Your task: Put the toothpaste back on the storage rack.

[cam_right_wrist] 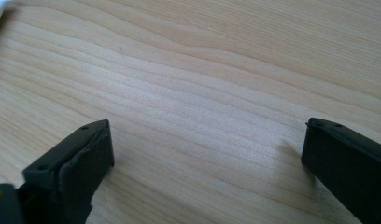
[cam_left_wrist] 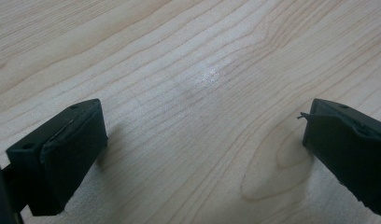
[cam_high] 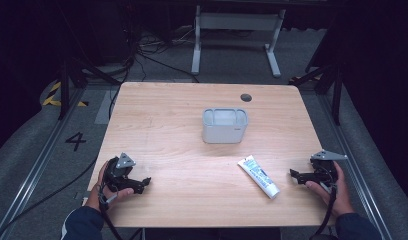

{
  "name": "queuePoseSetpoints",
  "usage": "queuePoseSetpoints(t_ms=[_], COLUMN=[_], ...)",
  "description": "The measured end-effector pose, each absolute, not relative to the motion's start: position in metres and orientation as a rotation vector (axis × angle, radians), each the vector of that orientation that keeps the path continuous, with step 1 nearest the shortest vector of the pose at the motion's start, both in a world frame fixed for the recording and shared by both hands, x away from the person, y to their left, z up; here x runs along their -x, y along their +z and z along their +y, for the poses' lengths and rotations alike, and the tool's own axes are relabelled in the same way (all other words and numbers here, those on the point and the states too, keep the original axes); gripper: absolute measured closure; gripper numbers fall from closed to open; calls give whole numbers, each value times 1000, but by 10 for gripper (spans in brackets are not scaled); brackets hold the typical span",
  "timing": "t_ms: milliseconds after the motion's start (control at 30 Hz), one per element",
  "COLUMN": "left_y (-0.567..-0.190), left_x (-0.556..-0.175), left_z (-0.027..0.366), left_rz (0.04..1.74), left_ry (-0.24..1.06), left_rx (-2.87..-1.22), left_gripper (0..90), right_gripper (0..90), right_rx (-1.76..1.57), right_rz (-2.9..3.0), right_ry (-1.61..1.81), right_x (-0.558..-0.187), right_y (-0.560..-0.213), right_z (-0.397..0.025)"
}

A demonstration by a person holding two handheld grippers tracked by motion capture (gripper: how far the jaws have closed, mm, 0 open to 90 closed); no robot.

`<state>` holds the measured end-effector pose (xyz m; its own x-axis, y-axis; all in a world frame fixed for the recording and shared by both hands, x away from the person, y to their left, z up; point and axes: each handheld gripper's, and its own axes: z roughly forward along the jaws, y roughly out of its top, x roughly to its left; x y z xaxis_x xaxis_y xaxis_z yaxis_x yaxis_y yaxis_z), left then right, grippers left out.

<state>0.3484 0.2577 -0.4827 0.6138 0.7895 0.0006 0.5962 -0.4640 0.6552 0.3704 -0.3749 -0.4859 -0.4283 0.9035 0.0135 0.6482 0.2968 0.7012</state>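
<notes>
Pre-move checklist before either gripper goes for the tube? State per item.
1. Left gripper open, nothing between its jaws: ok.
2. Right gripper open, nothing between its jaws: ok.
3. Tube lying flat on the table, touching nothing: ok.
4. Bare table between right gripper and tube: ok.
5. Grey holder upright, mid-table, apart from the tube: ok.
6. Holder compartments free: cannot tell.

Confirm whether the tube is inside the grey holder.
No, the tube lies flat on the table, apart from the grey holder.
</notes>
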Motion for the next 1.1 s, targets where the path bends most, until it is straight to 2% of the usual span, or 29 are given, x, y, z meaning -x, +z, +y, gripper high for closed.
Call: queuePoseSetpoints(t_ms=[100,167,633,1100], left_y=[-483,-483,-483,-483], left_x=[-348,-349,-349,-349], left_z=[258,258,258,258], left_rz=[1085,1077,1067,1067], left_ry=[405,403,393,393], left_rx=[-2218,-2219,-2221,-2221], left_gripper=[2,2,1,2], right_gripper=[106,183,223,215], right_rx=[-1386,-1384,-1342,-1286], right_rz=[2178,2164,2173,2195], right_ry=[911,922,961,1018], right_x=[-370,-369,-364,-359], right_y=[-485,-484,-469,-444], right_z=[-376,-376,-373,-359])
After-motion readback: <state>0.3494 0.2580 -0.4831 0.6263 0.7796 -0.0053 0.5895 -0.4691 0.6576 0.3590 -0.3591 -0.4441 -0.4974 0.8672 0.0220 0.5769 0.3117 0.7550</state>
